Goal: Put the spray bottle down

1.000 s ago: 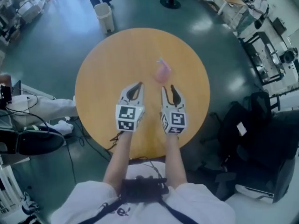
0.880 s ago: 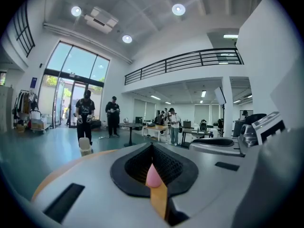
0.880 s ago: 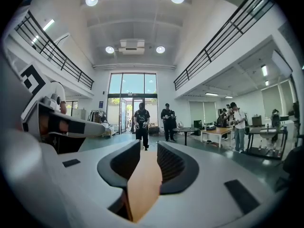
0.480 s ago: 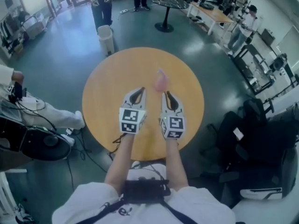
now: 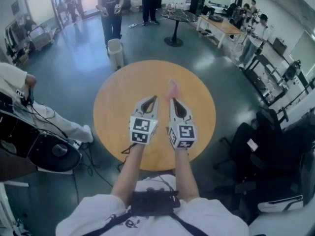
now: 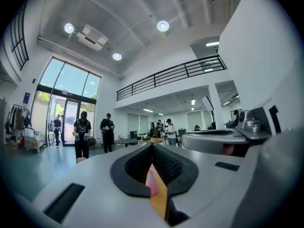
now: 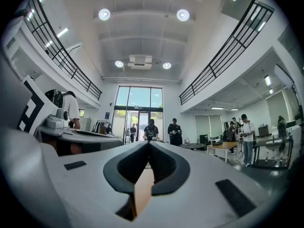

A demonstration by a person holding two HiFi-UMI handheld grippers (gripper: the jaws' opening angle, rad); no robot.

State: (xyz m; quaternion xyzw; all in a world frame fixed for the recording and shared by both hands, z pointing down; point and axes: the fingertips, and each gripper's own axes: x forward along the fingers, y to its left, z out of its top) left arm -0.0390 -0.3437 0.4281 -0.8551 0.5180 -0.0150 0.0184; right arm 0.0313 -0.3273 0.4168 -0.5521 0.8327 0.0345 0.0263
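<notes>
The left gripper [image 6: 152, 145] has its jaws pressed together with nothing between them; through the slot behind the tips, a bit of the pink spray bottle [image 5: 173, 88] shows against the table top. The right gripper [image 7: 148, 143] is clenched the same way, empty, with only tan wood visible through its slot. Both are held side by side above the round wooden table [image 5: 115, 100], pointing level, close together but not touching. The spray bottle stands upright on the table just beyond the two tips, nearer the right one and free of both. Past the table's far edge stands a pale bin [image 5: 115, 53], and several people [image 5: 111, 6] stand farther back near the glass doors.
</notes>
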